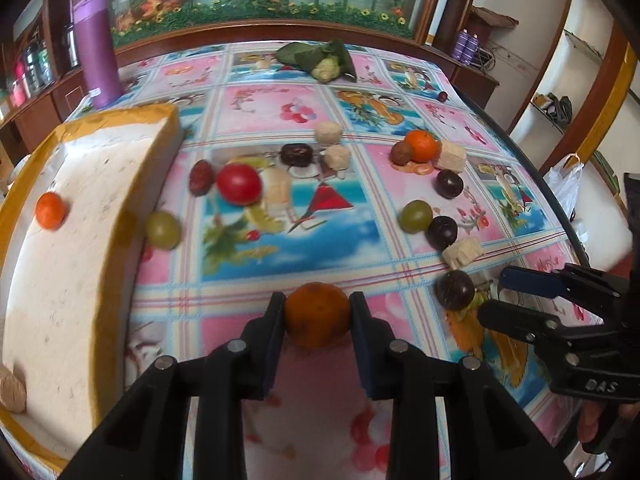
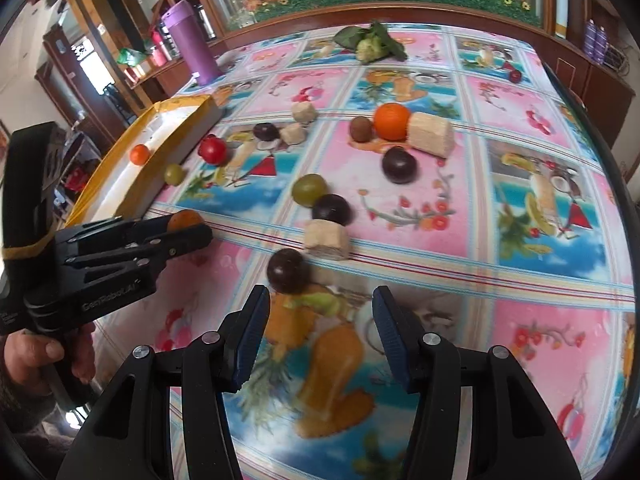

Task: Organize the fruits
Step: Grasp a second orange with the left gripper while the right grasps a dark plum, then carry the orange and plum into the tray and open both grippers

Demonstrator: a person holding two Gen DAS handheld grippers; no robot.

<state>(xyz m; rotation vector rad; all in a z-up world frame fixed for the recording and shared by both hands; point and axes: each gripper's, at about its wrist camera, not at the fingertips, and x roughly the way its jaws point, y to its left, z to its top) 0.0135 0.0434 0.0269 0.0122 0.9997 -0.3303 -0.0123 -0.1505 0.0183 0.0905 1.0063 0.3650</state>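
My left gripper (image 1: pixel 317 306) is shut on a dull orange mandarin (image 1: pixel 317 314), its pads pressing both sides just above the flowered tablecloth. In the right wrist view the same mandarin (image 2: pixel 184 219) shows in the left gripper (image 2: pixel 192 230). A white foam box (image 1: pixel 80 260) with yellow taped rims lies to the left and holds a small orange (image 1: pixel 50 210). My right gripper (image 2: pixel 320 308) stands open with nothing between its fingers, just short of a dark plum (image 2: pixel 286 266). More fruit is scattered ahead: a red tomato (image 1: pixel 239 184), green grapes (image 1: pixel 162 230), another orange (image 2: pixel 392 121).
Beige cut chunks (image 2: pixel 326 240) lie among the fruit. A purple flask (image 1: pixel 100 48) stands at the back left, a leafy cauliflower (image 1: pixel 324 62) at the back middle. The table's curved edge (image 1: pixel 560 216) runs down the right. A person's hand (image 2: pixel 36 352) grips the left tool.
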